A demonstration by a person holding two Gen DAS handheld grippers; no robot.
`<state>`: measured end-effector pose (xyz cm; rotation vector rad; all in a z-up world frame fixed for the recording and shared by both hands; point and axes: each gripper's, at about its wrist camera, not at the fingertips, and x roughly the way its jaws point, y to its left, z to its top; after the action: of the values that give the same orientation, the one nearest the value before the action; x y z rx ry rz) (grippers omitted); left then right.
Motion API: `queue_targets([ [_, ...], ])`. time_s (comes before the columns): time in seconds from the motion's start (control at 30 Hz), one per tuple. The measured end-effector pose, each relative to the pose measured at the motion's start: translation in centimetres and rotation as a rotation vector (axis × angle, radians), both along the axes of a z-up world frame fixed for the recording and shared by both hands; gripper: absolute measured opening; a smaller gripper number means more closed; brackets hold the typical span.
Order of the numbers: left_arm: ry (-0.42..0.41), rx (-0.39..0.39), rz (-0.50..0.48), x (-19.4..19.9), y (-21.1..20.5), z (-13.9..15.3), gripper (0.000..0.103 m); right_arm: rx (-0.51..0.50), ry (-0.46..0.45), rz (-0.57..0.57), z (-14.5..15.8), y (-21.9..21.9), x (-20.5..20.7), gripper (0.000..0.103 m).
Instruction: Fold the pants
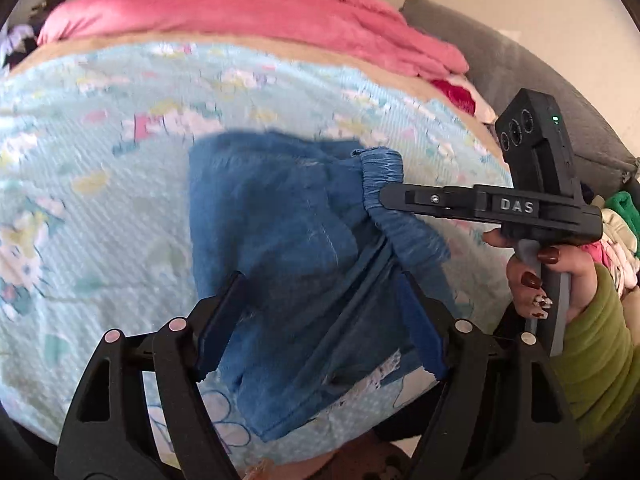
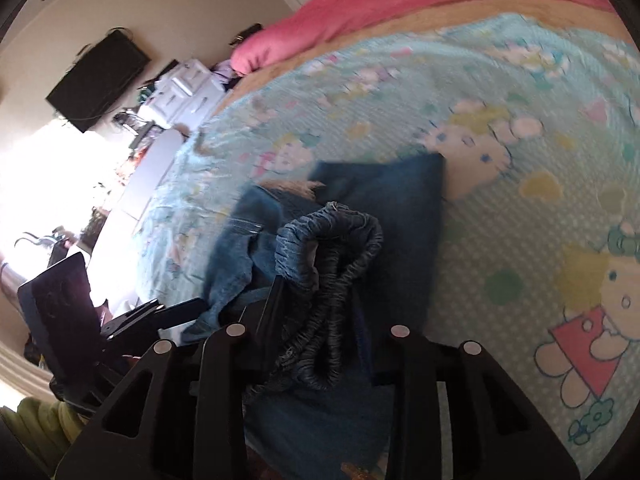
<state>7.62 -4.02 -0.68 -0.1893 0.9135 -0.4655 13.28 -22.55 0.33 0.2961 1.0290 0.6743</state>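
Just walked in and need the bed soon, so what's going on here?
A person with a gripper in each hand is folding blue pants on the bed. The right gripper has the bunched elastic waistband between its fingers and looks clamped on it. The left gripper is open over the near part of the pants, holding nothing. The pants look partly folded, and the waistband isn't laid flat yet.
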Motion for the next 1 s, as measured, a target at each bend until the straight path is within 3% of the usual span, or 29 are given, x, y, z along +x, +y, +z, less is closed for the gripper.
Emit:
queue_targets([
  [0.2,-0.006,0.021,-0.005,-0.5,0.1,-0.9,0.069,-0.011,0.007,-0.018,-0.9,-0.4,0.4,0.058],
  [0.27,-0.001,0.006,-0.005,-1.0,0.5,-0.5,0.074,-0.013,-0.021,-0.037,-0.2,-0.8,0.0,0.065],
  [0.33,-0.008,-0.018,0.003,-1.6,1.3,0.3,0.083,-0.042,-0.085,-0.064,1.0,-1.3,-0.6,0.068],
  [0.47,-0.054,-0.028,0.067,-2.3,4.0,2.5,0.093,-0.103,-0.27,-0.07,3.7,-2.2,-3.6,0.075],
  [0.6,-0.062,-0.038,0.154,-1.3,6.8,3.6,0.093,-0.201,-0.446,0.049,5.2,-0.2,-7.9,0.077],
  [0.77,-0.063,-0.026,0.105,0.6,6.1,4.3,0.093,-0.346,-0.589,0.306,4.4,4.7,-13.7,0.077],
  [0.8,-0.06,-0.022,0.078,1.2,5.4,4.3,0.087,-0.384,-0.609,0.34,4.1,5.6,-14.4,0.077],
  [0.9,-0.039,0.007,0.011,2.9,3.4,3.9,0.056,-0.469,-0.66,0.392,3.3,7.5,-15.3,0.075],
  [0.97,-0.019,0.032,-0.031,3.8,2.1,3.3,0.048,-0.488,-0.662,0.412,2.9,8.1,-15.1,0.071],
  [1.0,-0.004,0.041,-0.053,4.5,1.5,2.8,0.045,-0.496,-0.665,0.427,2.8,8.5,-15.0,0.064],
])
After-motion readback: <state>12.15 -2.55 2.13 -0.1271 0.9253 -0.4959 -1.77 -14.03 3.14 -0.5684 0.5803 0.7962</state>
